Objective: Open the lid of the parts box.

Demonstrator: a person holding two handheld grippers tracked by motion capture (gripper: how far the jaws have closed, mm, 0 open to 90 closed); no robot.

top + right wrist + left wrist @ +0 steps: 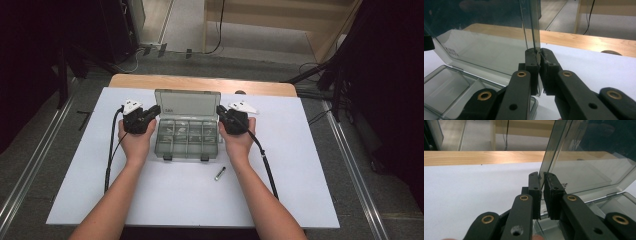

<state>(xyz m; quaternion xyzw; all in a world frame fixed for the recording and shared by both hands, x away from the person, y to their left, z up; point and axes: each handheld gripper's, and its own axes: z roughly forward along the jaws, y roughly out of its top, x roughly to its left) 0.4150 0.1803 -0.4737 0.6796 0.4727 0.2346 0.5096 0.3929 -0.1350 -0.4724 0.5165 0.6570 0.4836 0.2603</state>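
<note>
Your left tool (150,113) is clamped on the left side edge of the box lid (187,104); in the left gripper view its two black jaws press together on the thin smoky-clear panel (584,157), which rises upright out of the pinch. Your right tool (223,113) does the same on the opposite edge: in the right gripper view the jaws close on the lid's right edge (486,37), with the plastic caught between the pads (532,60).

The organizer box (186,145) sits in the middle of the white tabletop (300,170), between your two hands. Its lid stands open, raised from the far side of the box, and the tray below is divided into two rows of small compartments. A few small pieces lie in the far row, too small to identify. Two dark latches (167,157) hang on the near wall of the tray.

Your left hand (136,142) and right hand (240,140) rest just beside the box's left and right walls, forearms coming in from the near edge. A black cable (109,160) trails from the left tool along the tabletop, and another (267,170) runs back from the right tool past your forearm.

A small dark cylindrical item (220,173) lies loose on the tabletop near the box's front right corner, apart from it and from both tools. A strip of bare wood (200,82) shows at the far edge beyond the white surface.
</note>
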